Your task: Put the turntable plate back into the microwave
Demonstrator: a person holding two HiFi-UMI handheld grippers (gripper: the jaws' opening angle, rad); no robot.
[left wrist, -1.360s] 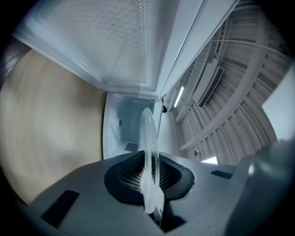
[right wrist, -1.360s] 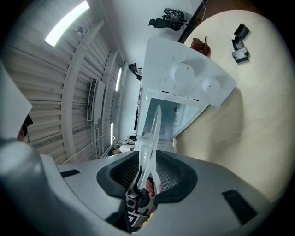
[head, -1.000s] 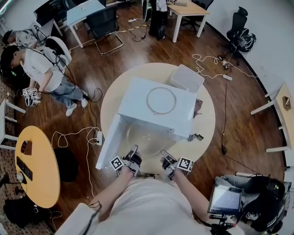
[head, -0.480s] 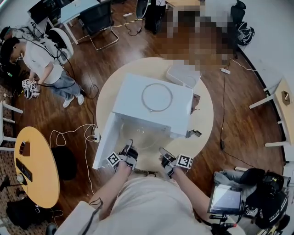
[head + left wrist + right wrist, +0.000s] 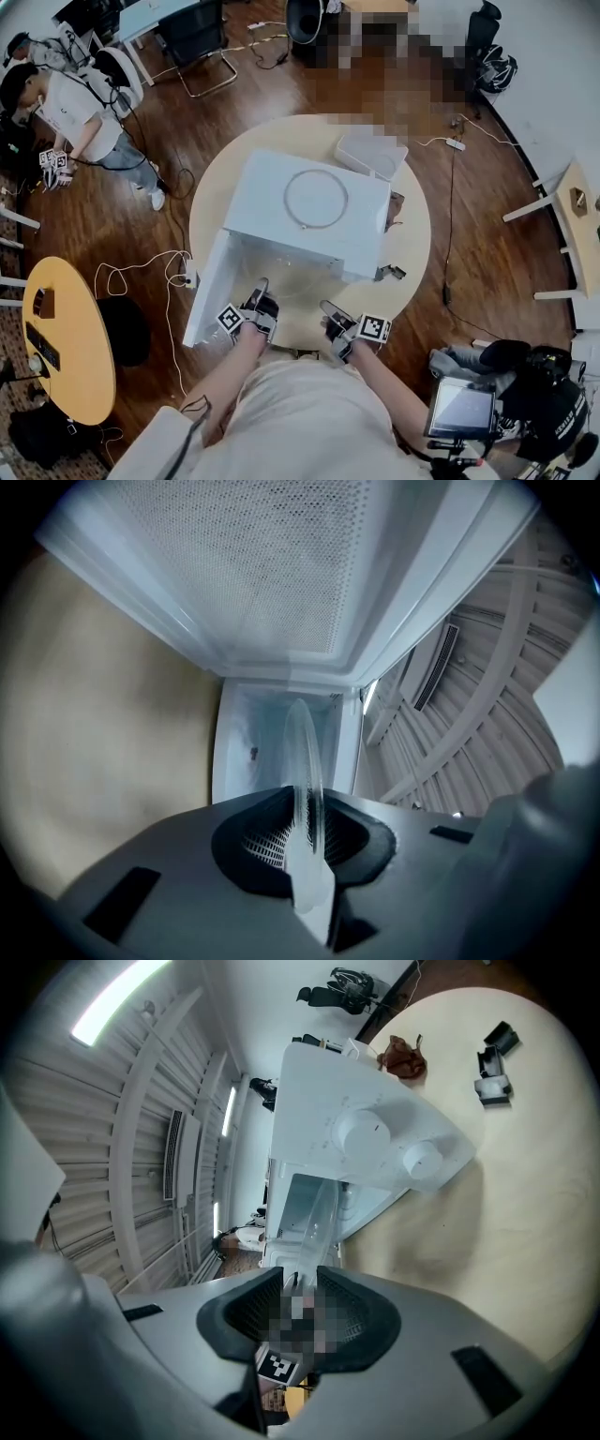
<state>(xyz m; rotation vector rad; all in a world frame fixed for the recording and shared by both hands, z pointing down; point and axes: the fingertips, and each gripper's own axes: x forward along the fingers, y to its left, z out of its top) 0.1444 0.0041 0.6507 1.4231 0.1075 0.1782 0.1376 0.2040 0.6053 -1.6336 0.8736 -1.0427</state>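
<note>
Both tools grip the glass: the left gripper [image 5: 261, 292] has its jaws closed on the near-left rim of the turntable plate [image 5: 294, 279], and the right gripper [image 5: 330, 311] is clamped on the near-right rim. The plate hangs between them at the open mouth of the microwave [image 5: 253, 202], roughly level. Its far edge looks to be just inside the cavity, though clear glass makes that hard to confirm. The door [image 5: 208, 286] is swung out at the left, close to the left gripper. Main risk is a slip: two thin pinches on smooth glass, so uneven pushing or a tilt could let the plate twist out and drop onto the table [image 5: 412, 246]. Second risk is the rim clipping the cavity frame or the door if the entry goes in crooked. Third is that a roller ring [image 5: 285, 199] lies on top of the microwave, not inside. If none sits in the cavity, which cannot be seen, the plate would likely seat badly or rock on the hub.
</note>
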